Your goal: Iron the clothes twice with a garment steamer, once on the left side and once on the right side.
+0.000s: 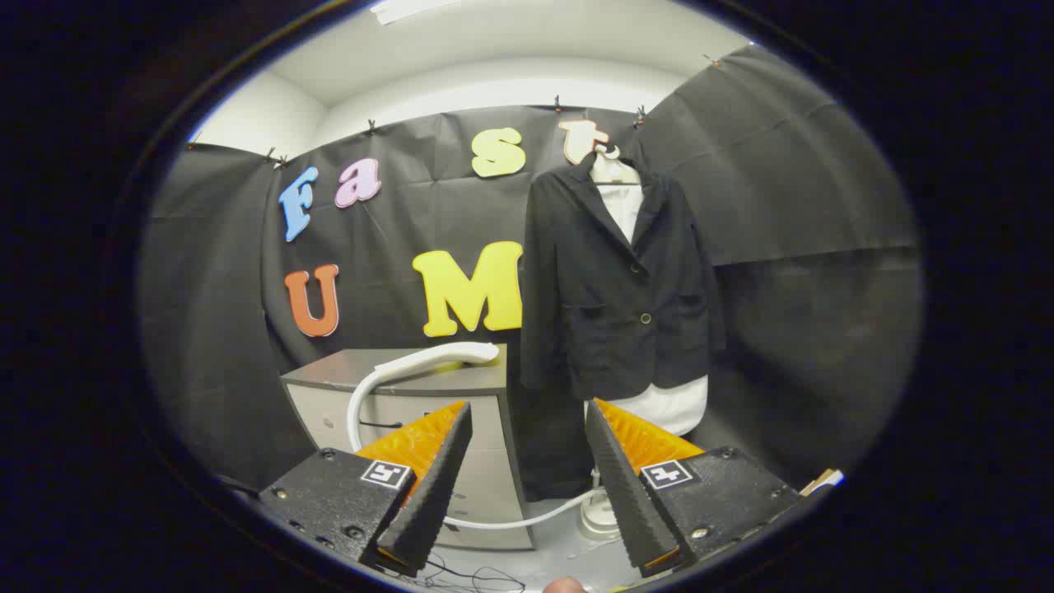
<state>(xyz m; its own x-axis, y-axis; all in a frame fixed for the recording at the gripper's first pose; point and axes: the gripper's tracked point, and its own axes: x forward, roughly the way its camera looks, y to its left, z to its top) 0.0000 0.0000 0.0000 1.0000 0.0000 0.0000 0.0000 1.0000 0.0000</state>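
Well, my gripper [527, 412] hangs with its fingers apart and bare. Beyond them, the white steamer head [440, 357] lies atop the grey drawer cabinet [412, 387]; just right of that cabinet hangs the black blazer [613, 288].

The gripper [527, 412] is held level, pointing forward – its two fingers [432, 486] stand spread well apart with nothing between them, their ridged inner faces turned toward each other – touching no object
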